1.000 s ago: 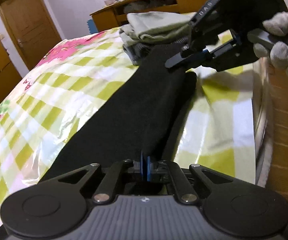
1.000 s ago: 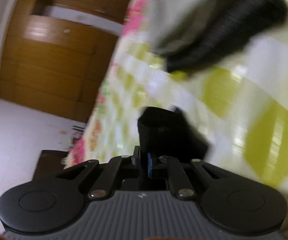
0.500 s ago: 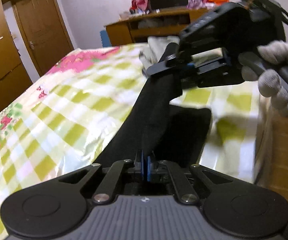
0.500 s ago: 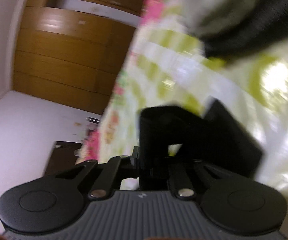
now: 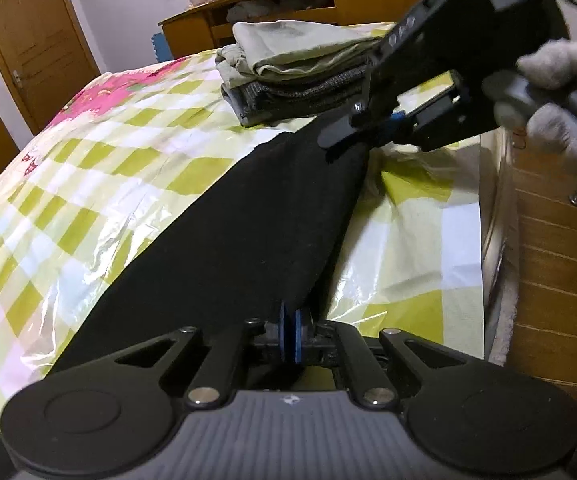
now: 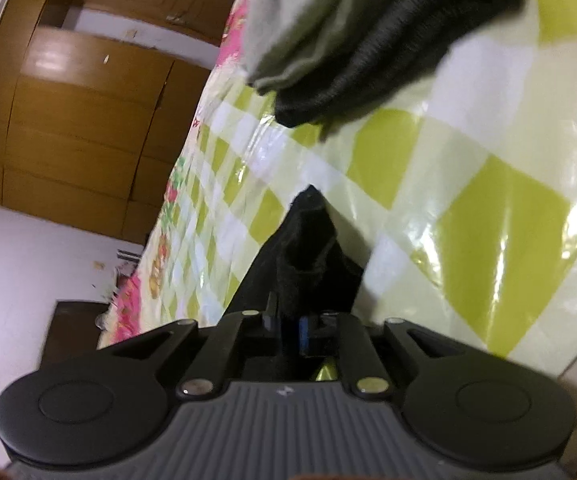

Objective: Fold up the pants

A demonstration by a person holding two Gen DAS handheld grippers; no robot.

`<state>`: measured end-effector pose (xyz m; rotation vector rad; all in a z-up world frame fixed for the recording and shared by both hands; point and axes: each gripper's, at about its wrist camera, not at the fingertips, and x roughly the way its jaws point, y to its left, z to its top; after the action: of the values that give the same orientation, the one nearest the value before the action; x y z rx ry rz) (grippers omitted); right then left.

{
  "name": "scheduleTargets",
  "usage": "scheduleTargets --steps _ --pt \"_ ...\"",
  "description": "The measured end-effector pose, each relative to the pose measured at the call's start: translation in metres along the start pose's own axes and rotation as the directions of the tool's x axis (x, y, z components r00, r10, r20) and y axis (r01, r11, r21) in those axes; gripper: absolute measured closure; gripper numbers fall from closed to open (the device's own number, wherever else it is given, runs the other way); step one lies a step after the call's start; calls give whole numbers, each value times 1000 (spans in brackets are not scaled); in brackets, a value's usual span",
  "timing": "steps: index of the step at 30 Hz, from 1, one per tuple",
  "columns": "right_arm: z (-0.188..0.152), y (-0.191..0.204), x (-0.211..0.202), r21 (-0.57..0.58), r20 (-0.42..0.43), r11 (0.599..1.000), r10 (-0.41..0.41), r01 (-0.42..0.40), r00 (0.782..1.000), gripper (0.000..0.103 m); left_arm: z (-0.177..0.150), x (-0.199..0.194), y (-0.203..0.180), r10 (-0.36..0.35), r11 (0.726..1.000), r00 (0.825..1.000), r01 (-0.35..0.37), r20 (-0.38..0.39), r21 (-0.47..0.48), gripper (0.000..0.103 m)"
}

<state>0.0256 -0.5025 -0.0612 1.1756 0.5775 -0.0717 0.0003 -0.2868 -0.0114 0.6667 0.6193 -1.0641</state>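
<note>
Since a second ago the black pants [image 5: 248, 232] have been lifted and set back down, again lying as one long flat strip, while the right claw [image 5: 330, 142] has returned low over their far end

Left to right in the left wrist view: a wooden door [image 5: 36, 44] at 10 o'clock, then the bed [image 5: 88, 168] under a glossy, crinkled plastic sheet checked in lime and white with pink flowers toward its far edge. At 12 o'clock sits a stack of folded clothes [image 5: 300, 72], pale olive cloth on top of grey ribbed knit. The pants are matte, soft and felt-like, a tapering band running from 6 o'clock up to 1 o'clock. The left claw [image 5: 290, 336] is clenched on their near end, blue pads pinching the cloth. At 2 o'clock a gloved hand [image 5: 560, 96] grips the right tool, whose black fingers rest at the pants' far end just short of the stack. A brick-patterned surface [image 5: 552, 240] fills 3 o'clock.

In the right wrist view the right claw [image 6: 288, 330] has a bunched peak of the black fabric [image 6: 308, 248] between its jaws, which are opening; the cloth rises toward 12 o'clock over the shiny sheet
</note>
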Motion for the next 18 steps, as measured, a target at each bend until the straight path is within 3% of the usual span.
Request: scheduleTargets --steps 2,4,6,11,16,18 --pt "-3 7 -4 -12 -16 1000 4 -4 1000 87 0 -3 -2 3 1000 1000 -3 7 -1 85" --pt "-8 10 -7 9 -44 1000 7 -7 999 63 -1 -8 -3 2 1000 1000 -2 16 1 81" --pt "-13 7 -5 38 -72 999 14 -11 997 52 -1 -13 -2 -2 1000 1000 2 24 -1 80" --pt "-8 9 9 19 -78 1000 11 -10 997 54 -3 -28 4 7 1000 999 -5 47 -27 75" --pt "-14 22 4 -88 -93 992 -98 90 991 54 -12 -34 13 11 998 999 -8 48 -64 68" --pt "-15 17 1 -72 -76 994 -91 86 993 55 -16 -30 16 1 996 999 2 34 -86 67"
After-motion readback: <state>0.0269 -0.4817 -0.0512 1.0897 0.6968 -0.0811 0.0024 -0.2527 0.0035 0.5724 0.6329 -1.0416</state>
